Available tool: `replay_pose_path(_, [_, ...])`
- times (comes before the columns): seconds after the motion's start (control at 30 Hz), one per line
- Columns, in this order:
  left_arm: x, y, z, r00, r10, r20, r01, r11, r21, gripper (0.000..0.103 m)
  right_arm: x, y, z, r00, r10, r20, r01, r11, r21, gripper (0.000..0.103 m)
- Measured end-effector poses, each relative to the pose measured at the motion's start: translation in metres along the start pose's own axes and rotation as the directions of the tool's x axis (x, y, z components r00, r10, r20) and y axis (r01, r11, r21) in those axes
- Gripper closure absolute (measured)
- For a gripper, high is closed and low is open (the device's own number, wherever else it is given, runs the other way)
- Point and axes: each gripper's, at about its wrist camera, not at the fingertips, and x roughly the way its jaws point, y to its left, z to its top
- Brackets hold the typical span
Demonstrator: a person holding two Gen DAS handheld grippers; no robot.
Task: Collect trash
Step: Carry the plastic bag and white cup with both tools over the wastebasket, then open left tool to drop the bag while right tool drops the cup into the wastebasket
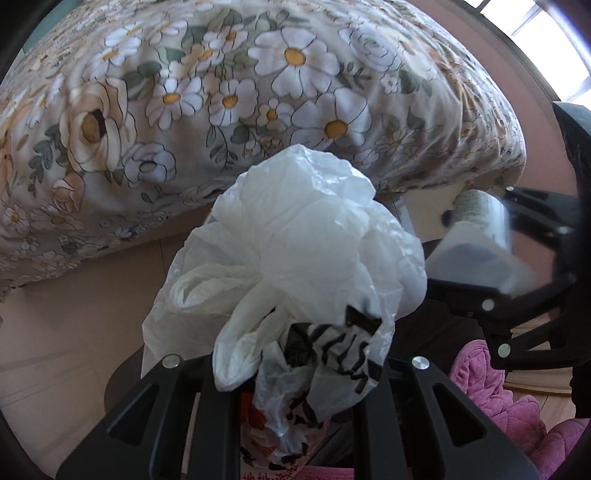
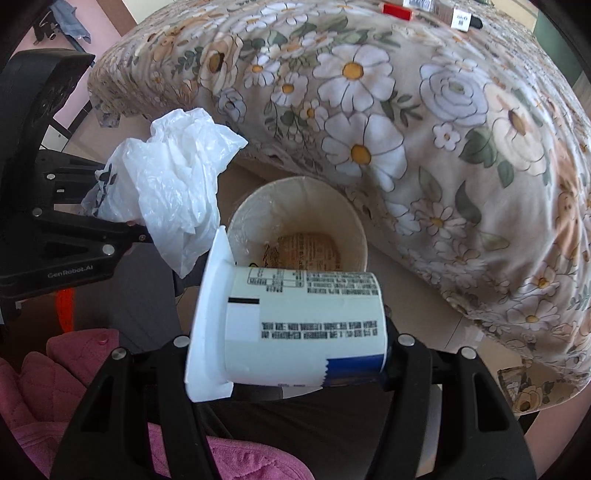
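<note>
My left gripper (image 1: 295, 363) is shut on a crumpled white plastic bag (image 1: 295, 251) with black and red print, which bulges up in front of the fingers. The right wrist view shows that bag (image 2: 173, 184) and the left gripper (image 2: 135, 230) at the left. My right gripper (image 2: 291, 341) is shut on a white plastic cup (image 2: 306, 321) with a printed label, held on its side. The cup hangs just above a round beige bin (image 2: 258, 206) with printed paper at its bottom. In the left wrist view the right gripper (image 1: 480, 254) and the cup (image 1: 476, 236) are at the right, and the bin is hidden.
A bed with a floral cover (image 2: 443, 147) rises right behind the bin, and the same floral cover (image 1: 258, 92) fills the left wrist view. A red box (image 2: 397, 11) and small bottles lie on top of it. Pink quilted fabric (image 2: 55, 369) lies low at the left. The floor is beige.
</note>
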Motion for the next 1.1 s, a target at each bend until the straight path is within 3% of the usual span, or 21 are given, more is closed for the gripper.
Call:
replay_pose_path(0.4, [0.112,0.038,0.006,0.982,-0.051,-0.180,0.026,0.990,-0.135,0.084,0.112,-0.018,0.006,0.986,0.052,-0.157,-0.044,0.997,0.057,0.041])
replay_pose_path(0.9, [0.199,0.057,0.030,0.958,-0.091,-0.271,0.015,0.963,-0.269,0.077,0.212,-0.035,0.013,0.954,0.076,-0.290,-0.049,0.994,0.097,0.041])
replay_pose_path(1.0, [0.209,0.061,0.028,0.955,-0.080,-0.284,-0.002,0.960,-0.278,0.059,0.221,-0.037,0.015,0.949,0.073,-0.308,-0.043,0.994,0.104,0.041])
replay_pose_path(1.07, [0.217,0.061,0.030,0.954,-0.080,-0.289,-0.010,0.955,-0.297,0.034,0.229,-0.037,0.016,0.945,0.067,-0.321,-0.037,0.994,0.099,0.041])
replay_pose_path(1.1, [0.219,0.062,0.029,0.954,-0.084,-0.288,-0.008,0.952,-0.305,0.032,0.232,-0.036,0.016,0.943,0.063,-0.326,-0.033,0.995,0.094,0.041])
